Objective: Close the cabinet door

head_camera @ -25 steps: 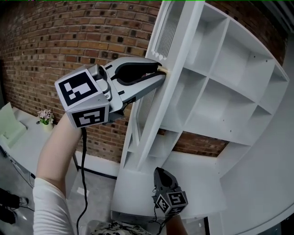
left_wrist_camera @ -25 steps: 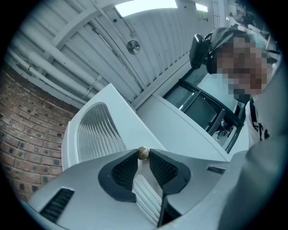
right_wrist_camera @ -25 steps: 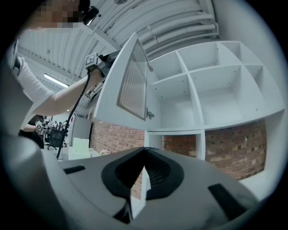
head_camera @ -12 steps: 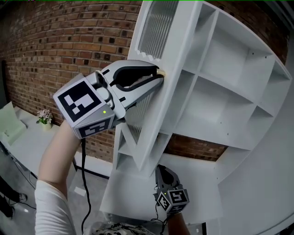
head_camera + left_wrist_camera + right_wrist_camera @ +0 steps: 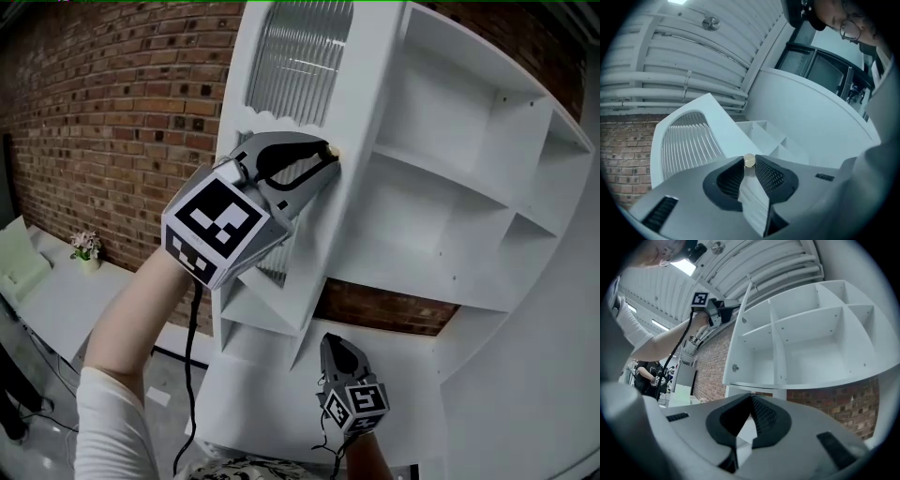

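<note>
Fingers [image 5: 292, 142] of left gripper [image 5: 326, 157], having just closed further, clamp cabinet door [image 5: 352, 94], half-swung before its shelves [image 5: 441, 216], at free edge beside brass knob [image 5: 749, 161]: likely stiff, light, slick panel, best leverage here; right gripper [image 5: 337, 349] clenched, empty.

— At six o'clock?
— Right gripper [image 5: 751, 398], dark ribbed tips pressed together.
— Toward two o'clock?
— White cabinet [image 5: 806, 314] with open shelves, seen from below.
— Near twelve?
— Left gripper [image 5: 737, 304] on an arm [image 5: 665, 338] reaching in from ten, jaws just closing, edge of the door [image 5: 737, 352] between them.
— Behind all that?
— Brick wall [image 5: 710, 366] at nine, again at four.
</note>
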Demonstrator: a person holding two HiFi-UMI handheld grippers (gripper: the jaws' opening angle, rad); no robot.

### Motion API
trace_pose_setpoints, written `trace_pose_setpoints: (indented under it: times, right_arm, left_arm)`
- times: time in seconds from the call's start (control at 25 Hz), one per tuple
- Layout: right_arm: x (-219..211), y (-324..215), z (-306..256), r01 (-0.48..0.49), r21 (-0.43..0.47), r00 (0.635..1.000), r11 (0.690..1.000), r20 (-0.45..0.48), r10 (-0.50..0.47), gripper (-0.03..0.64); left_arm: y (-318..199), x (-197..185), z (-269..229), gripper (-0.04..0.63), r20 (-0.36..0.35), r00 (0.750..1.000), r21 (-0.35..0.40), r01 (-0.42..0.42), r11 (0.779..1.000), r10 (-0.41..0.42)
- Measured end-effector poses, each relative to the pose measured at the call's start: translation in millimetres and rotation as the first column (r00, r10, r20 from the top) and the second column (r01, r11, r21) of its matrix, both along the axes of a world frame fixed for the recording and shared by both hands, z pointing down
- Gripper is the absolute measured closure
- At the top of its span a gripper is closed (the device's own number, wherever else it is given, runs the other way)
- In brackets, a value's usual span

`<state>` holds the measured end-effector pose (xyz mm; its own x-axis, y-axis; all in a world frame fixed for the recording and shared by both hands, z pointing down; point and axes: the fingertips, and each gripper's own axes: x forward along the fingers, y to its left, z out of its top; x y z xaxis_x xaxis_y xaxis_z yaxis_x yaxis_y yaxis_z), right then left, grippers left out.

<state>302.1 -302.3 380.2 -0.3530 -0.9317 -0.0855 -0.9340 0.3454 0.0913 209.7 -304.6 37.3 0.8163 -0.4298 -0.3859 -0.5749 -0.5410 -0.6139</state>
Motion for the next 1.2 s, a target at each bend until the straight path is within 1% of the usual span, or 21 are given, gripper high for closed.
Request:
trace_pose_setpoints:
  times: [0.24, 0.44, 0.84, 1.04, 1.2]
  right_arm:
    - [23, -14, -1, 0.041, -0.008, 0.999, 0.999, -0.009, -0.041, 0.612]
    - [44, -27, -2, 0.054, -0.004, 0.998, 0.999, -0.010, -0.054, 0.612]
    - [56, -53, 3, 0.092, -0.017, 0.996, 0.996, 0.001, -0.092, 0.612]
    - [59, -68, 5, 0.109, -0.014, 0.994, 0.994, 0.003, -0.109, 0.612]
    - [64, -76, 12, 0.115, -0.031, 0.993, 0.993, 0.004, -0.115, 0.612]
  left_arm:
    - [-30, 35, 1, 0.505, 0.006, 0.996, 0.001, 0.084, 0.996, -0.084]
    - [-50, 52, 0, 0.505, -0.001, 0.993, -0.007, 0.115, 0.993, -0.115]
    - [-90, 77, -2, 0.505, -0.008, 0.968, 0.013, 0.251, 0.968, -0.251]
    - [-110, 88, -1, 0.504, -0.012, 0.964, 0.009, 0.266, 0.964, -0.265]
    - [-124, 94, 1, 0.502, -0.014, 0.965, 0.013, 0.264, 0.965, -0.263]
